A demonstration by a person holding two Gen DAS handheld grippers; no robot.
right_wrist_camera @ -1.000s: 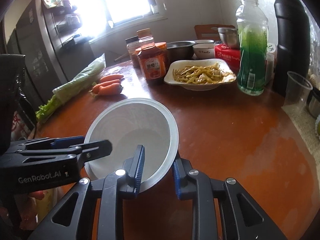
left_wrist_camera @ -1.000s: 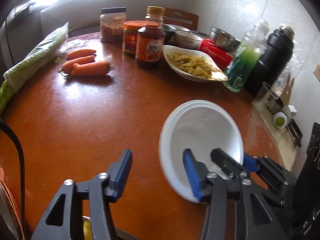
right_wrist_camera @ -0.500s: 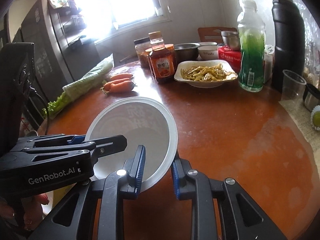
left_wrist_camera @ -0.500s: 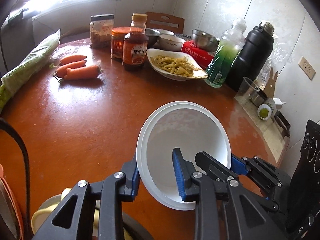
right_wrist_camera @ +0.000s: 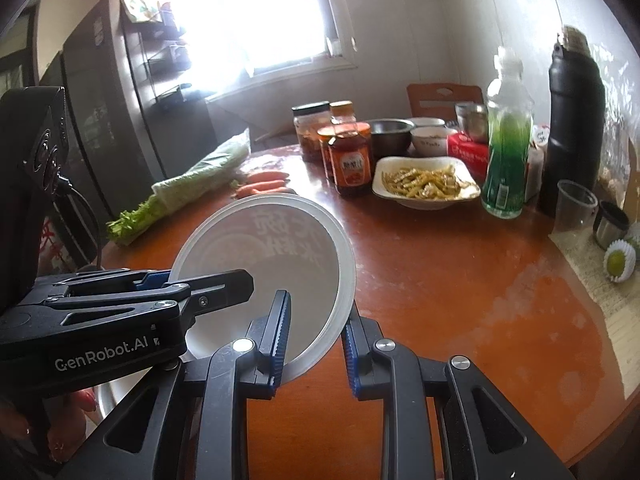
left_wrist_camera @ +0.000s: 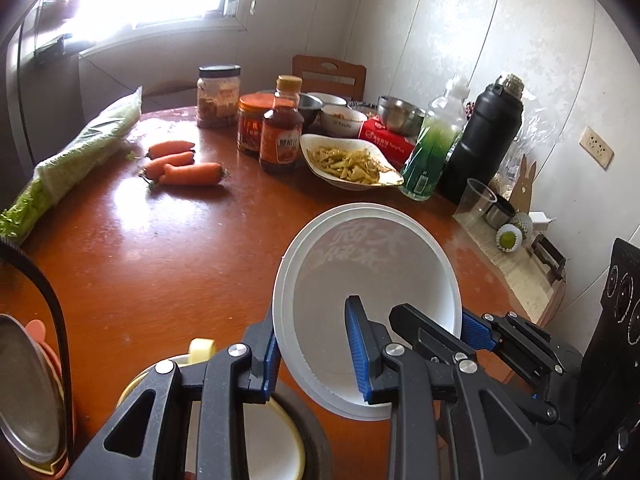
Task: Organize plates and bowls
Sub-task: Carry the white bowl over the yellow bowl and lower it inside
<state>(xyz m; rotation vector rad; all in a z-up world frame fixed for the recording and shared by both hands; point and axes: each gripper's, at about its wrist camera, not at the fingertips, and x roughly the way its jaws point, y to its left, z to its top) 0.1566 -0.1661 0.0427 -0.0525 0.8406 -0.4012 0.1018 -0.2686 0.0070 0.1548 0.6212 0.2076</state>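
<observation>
A white plastic bowl (left_wrist_camera: 372, 276) hangs tilted above the brown round table (left_wrist_camera: 160, 264), its faint lettering showing through the wall. My left gripper (left_wrist_camera: 314, 356) is shut on the bowl's left rim, one blue pad inside and one outside. In the right wrist view the same bowl (right_wrist_camera: 280, 248) sits with its right rim pinched in my right gripper (right_wrist_camera: 314, 344), which is shut on it. The left gripper (right_wrist_camera: 200, 284) reaches in from the left there. Below the bowl, a yellow-rimmed bowl (left_wrist_camera: 256, 440) rests at the near table edge, partly hidden by my fingers.
A metal plate (left_wrist_camera: 24, 392) stands at the near left. Farther back are a dish of food (left_wrist_camera: 352, 164), sauce jars (left_wrist_camera: 280, 140), carrots (left_wrist_camera: 184, 164), bagged greens (left_wrist_camera: 76, 148), steel bowls (left_wrist_camera: 400, 116), a green bottle (left_wrist_camera: 432, 152), a black flask (left_wrist_camera: 488, 136) and a plastic cup (left_wrist_camera: 474, 204).
The left gripper closed from wide open onto the bowl's left rim. Both grippers then rose and drew back together, carrying the bowl up off the table and tilting it.
</observation>
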